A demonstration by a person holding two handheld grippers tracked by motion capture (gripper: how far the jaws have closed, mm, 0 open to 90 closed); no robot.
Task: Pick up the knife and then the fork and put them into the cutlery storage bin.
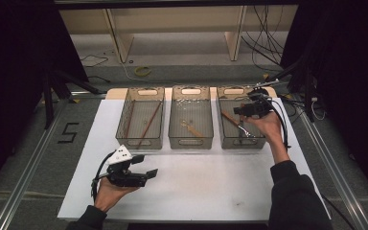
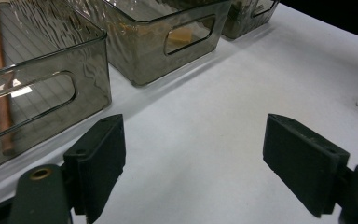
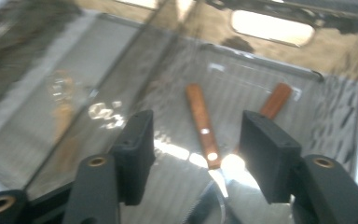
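Observation:
Three clear smoky bins stand in a row on a white sheet (image 1: 196,187). My right gripper (image 1: 241,111) hangs over the right bin (image 1: 242,143), held by a hand in a dark sleeve. Seen in the right gripper view, the right gripper (image 3: 198,122) is open, and no pad touches anything. Below it, on the bin floor, lie a wooden-handled knife (image 3: 201,126) and a second wooden handle (image 3: 276,100). My left gripper (image 1: 144,166) rests low over the sheet in front of the left bin (image 1: 139,143), open and empty (image 2: 196,135).
The left bin (image 2: 51,56) holds long brown sticks (image 2: 2,93). In the middle bin (image 1: 190,142) lies a pale wooden utensil (image 1: 190,127). Cables trail over the floor beyond the table. Dark frames stand at both sides.

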